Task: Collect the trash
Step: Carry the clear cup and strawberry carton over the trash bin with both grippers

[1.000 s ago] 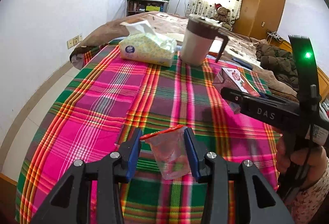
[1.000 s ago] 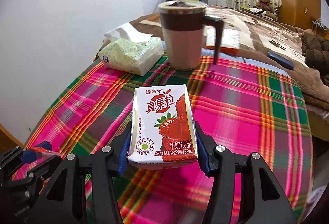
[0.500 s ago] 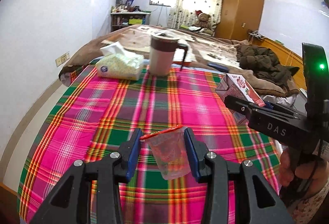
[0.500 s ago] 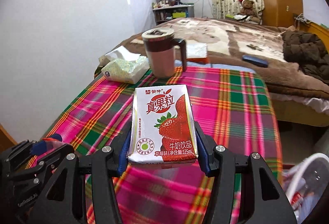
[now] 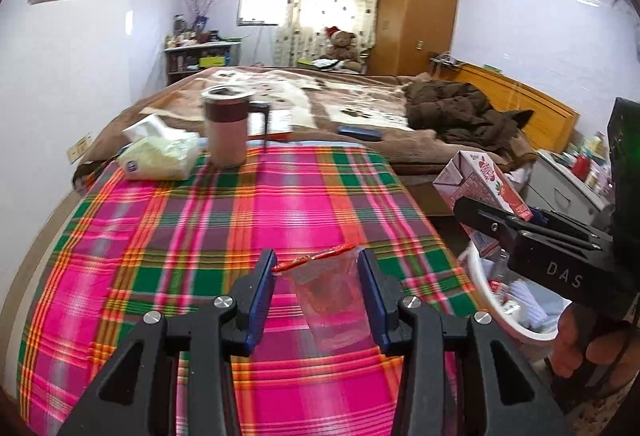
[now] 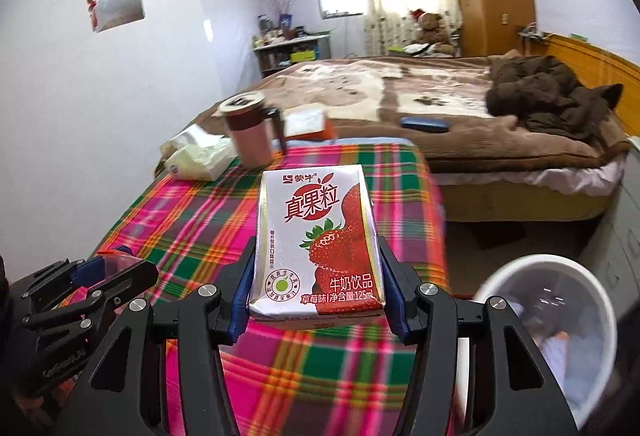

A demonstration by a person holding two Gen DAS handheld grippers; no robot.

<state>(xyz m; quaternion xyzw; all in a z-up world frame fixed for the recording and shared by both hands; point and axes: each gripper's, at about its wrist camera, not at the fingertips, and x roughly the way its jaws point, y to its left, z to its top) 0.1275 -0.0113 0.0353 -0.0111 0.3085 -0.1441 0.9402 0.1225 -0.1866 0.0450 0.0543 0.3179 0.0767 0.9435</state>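
My left gripper (image 5: 316, 300) is shut on a clear plastic cup (image 5: 330, 298) with a red wrapper at its rim, held above the plaid tablecloth (image 5: 240, 220). My right gripper (image 6: 316, 288) is shut on a strawberry milk carton (image 6: 316, 240), held above the table's right edge. The carton also shows in the left wrist view (image 5: 478, 192), above a white trash bin (image 5: 516, 324). The bin (image 6: 560, 316) stands on the floor right of the table and holds trash. The left gripper shows at the lower left of the right wrist view (image 6: 108, 272).
A mug with a handle (image 5: 226, 130) and a tissue pack (image 5: 160, 152) stand at the table's far end. A bed (image 5: 360, 104) with a brown jacket (image 5: 460, 108) lies beyond. A wardrobe (image 5: 416, 8) stands at the back.
Both grippers have pulled back and risen from the table, still holding the cup and carton. The right gripper has swung right, bringing the white bin into view.
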